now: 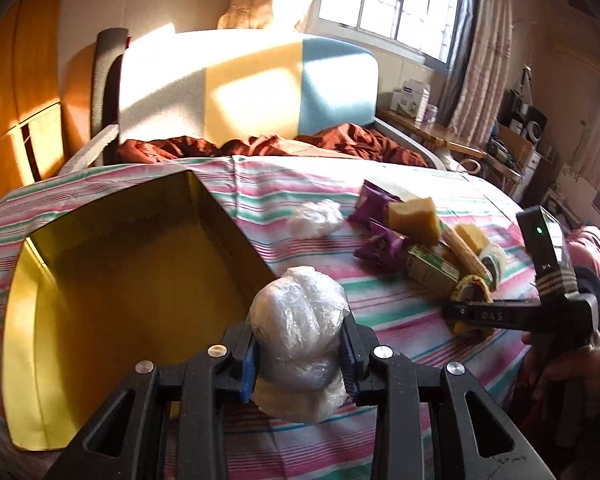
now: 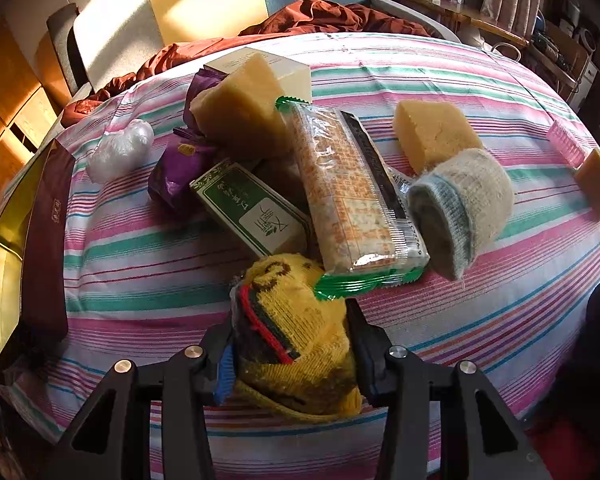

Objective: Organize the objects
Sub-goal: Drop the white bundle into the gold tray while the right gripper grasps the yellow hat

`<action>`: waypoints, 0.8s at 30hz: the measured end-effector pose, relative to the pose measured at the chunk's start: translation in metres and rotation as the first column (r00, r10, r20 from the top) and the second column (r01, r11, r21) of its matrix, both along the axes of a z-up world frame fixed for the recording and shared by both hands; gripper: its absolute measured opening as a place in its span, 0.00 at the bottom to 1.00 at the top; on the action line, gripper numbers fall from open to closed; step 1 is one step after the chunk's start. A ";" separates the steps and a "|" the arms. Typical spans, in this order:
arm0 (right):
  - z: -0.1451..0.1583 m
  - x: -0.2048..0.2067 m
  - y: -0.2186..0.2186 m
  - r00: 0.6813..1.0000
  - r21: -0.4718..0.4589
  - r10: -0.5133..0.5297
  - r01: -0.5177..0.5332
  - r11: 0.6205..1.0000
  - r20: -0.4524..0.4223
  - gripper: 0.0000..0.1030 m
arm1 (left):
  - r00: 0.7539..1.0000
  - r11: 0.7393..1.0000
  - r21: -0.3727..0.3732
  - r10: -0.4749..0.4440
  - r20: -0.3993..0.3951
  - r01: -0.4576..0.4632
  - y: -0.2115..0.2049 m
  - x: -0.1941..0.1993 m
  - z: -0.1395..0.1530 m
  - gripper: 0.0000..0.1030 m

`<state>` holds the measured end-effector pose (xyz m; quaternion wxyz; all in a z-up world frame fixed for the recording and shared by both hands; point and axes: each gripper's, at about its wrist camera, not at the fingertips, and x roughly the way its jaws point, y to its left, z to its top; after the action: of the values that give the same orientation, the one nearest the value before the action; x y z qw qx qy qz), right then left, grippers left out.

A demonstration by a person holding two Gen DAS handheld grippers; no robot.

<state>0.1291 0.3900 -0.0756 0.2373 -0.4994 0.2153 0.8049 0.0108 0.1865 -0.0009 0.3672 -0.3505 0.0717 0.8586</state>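
My left gripper (image 1: 300, 340) is shut on a clear plastic-wrapped bundle (image 1: 298, 312), held above the striped sheet beside the open gold-lined box (image 1: 120, 280). A rolled yellow knitted sock (image 2: 296, 332) sits between the pads of my right gripper (image 2: 292, 344), which is shut on it at the near edge of the pile. In the left wrist view the right gripper (image 1: 472, 316) shows at the right with a hand behind it. The pile holds a cracker pack (image 2: 348, 192), a green box (image 2: 252, 208), purple packets (image 2: 176, 168), sponges (image 2: 240, 112) and a grey sock roll (image 2: 460, 204).
A second plastic bundle (image 2: 120, 150) lies between the box's maroon wall (image 2: 46, 248) and the pile. Another sponge (image 2: 598, 184) and a pink item (image 2: 564, 140) lie far right. A rumpled rust blanket (image 1: 260, 146) and headboard (image 1: 240, 88) close the far side.
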 end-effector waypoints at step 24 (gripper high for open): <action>-0.002 -0.013 -0.011 0.999 0.037 0.051 -0.051 0.998 0.006 0.46 | 0.869 0.856 -0.156 0.494 -0.031 -0.492 -0.146 -0.072 -0.041 0.64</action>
<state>0.1164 0.3789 -0.0773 0.2266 -0.5021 0.1870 0.8134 -0.0614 0.0404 -0.0418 0.1065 -0.3897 0.0460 0.9136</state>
